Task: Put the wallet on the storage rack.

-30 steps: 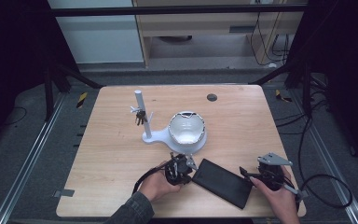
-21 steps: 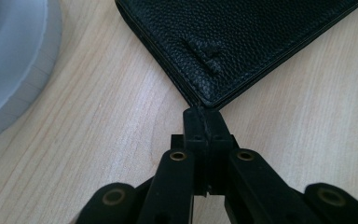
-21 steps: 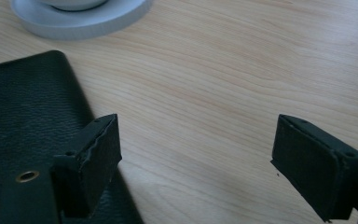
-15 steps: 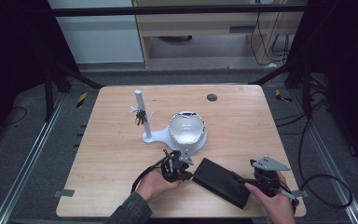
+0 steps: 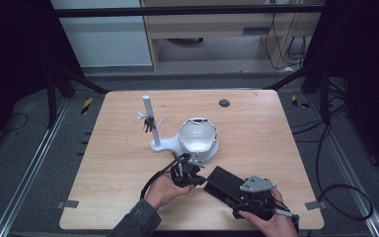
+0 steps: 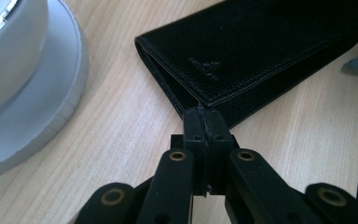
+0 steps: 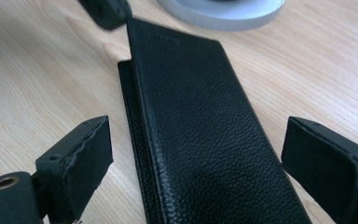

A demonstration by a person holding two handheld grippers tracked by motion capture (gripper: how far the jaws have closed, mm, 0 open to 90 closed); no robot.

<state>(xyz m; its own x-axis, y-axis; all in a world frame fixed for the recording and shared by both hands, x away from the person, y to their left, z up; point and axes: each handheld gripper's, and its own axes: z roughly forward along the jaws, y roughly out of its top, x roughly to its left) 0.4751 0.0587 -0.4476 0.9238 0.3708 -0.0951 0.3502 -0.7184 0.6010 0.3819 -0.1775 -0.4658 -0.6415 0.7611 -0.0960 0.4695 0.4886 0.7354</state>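
Shifted since the earlier frame: my right gripper (image 5: 244, 203), formerly off the wallet's near end, now straddles that end; my left gripper (image 5: 191, 170) has eased in to the wallet's far corner. Item: black leather wallet (image 5: 225, 184), long, folded, flat on the wooden table (image 5: 276, 128), just nearer me than the white bowl-shaped stand (image 5: 197, 136). Right gripper, condition: jaws spread wide, one either side of the wallet, grasping nothing (image 7: 196, 172). Left gripper, condition: jaws pressed together, tips at the wallet's edge (image 6: 204, 122); whether a sliver of leather is pinched between them I cannot tell. Also present, beyond the wallet: white post with hanging keys (image 5: 148, 123). Judgement: wallet bracketed at both ends, probably for opening or lifting.
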